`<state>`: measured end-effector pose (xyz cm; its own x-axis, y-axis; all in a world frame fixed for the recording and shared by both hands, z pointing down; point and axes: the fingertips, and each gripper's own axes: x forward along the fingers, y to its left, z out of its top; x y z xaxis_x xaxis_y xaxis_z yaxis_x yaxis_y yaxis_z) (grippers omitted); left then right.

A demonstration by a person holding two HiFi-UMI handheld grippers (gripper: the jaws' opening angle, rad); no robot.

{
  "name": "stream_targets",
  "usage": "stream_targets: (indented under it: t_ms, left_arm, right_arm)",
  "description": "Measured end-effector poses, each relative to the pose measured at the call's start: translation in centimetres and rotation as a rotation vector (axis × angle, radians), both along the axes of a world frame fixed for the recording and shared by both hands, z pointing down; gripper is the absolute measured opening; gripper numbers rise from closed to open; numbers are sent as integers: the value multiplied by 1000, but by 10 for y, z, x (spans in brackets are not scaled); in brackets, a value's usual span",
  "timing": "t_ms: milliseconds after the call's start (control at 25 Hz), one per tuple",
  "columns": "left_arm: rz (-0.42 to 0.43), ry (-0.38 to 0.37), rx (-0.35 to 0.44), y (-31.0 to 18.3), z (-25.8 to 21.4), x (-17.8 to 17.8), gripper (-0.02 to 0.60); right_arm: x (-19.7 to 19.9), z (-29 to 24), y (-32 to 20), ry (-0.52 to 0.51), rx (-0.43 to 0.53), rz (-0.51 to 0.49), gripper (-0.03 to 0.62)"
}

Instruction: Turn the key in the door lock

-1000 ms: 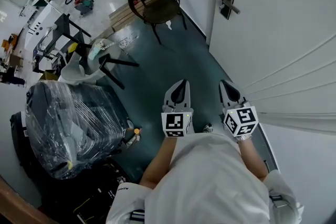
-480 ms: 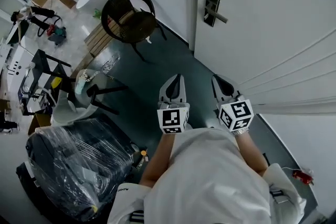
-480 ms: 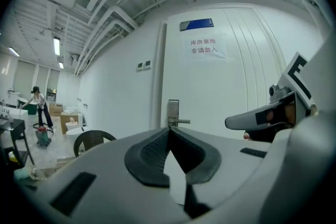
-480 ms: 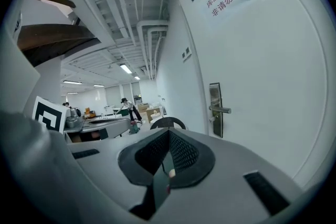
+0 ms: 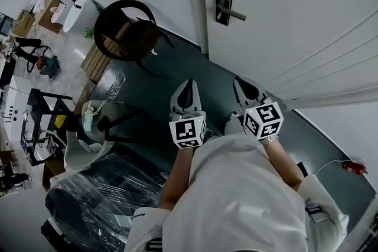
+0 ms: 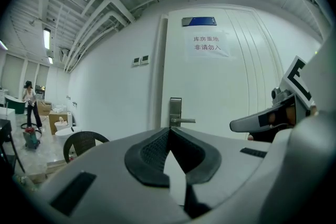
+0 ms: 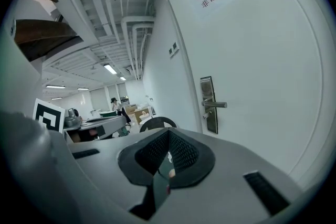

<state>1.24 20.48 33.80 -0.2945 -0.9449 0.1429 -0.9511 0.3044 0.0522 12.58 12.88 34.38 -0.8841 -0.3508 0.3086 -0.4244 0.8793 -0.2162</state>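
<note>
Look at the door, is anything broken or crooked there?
Nothing stands out. The lock plate sits straight on the door and its handle is level. The left tongs and right tongs are shut, not touching the door. The only untidy bit is a plastic-wrapped pile on the floor.

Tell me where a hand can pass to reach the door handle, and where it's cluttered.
Free: the dark floor between the chair and the door, leading up to the handle. The door face right of the handle is bare too. Crowded: the left side, with the chair and, nearer the person, the wrapped bundle.
</note>
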Motion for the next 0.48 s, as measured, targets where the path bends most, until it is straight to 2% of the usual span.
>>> stream_targets:
  t_ms: [200, 480]
  left_arm:
    - [12, 10, -33, -25, 14, -17, 9]
    - [11, 7, -100, -76, 30, -49, 9]
  right_arm:
    - [-20, 8, -26, 10, -14, 17, -8]
    - [-61, 31, -94, 33, -55, 43, -8]
